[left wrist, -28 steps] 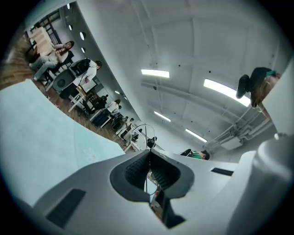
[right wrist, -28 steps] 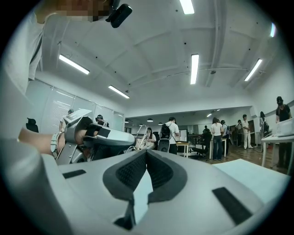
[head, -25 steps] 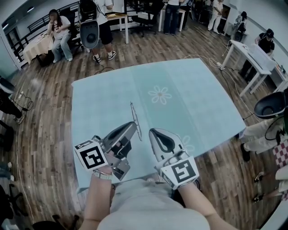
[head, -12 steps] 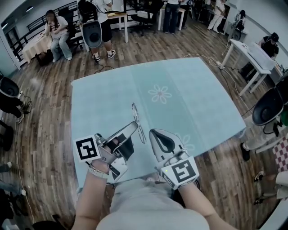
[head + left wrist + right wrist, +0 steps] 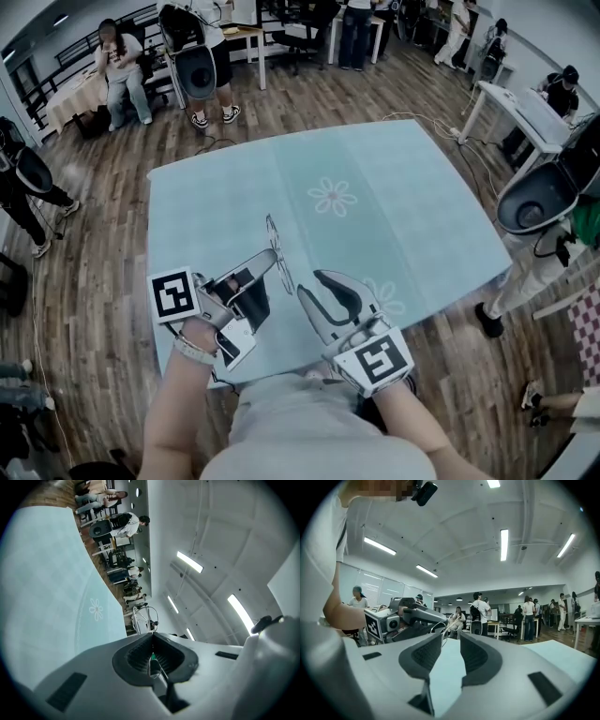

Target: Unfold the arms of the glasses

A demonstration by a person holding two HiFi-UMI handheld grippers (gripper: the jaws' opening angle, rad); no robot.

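The thin wire-framed glasses [image 5: 273, 233] stand above the light blue tablecloth [image 5: 394, 216], and my left gripper [image 5: 272, 257] is shut on one end of them. In the left gripper view the rims [image 5: 146, 618] stick out just past the closed jaws of the left gripper [image 5: 151, 637], with a thin wire pinched between the pads. My right gripper [image 5: 312, 285] sits just right of the glasses; its jaws are opening with nothing between them. The right gripper view shows the right gripper [image 5: 451, 645] apart, with the left gripper [image 5: 415, 620] and the glasses [image 5: 447, 628] ahead.
A white flower print [image 5: 333, 199] marks the cloth beyond the grippers. Several people stand or sit around the table, with chairs [image 5: 192, 70] at the back and a white desk [image 5: 525, 117] at the right on the wooden floor.
My right gripper has let go of the glasses and its jaws have spread. The left gripper has rolled and shifted slightly left, carrying the glasses with it.
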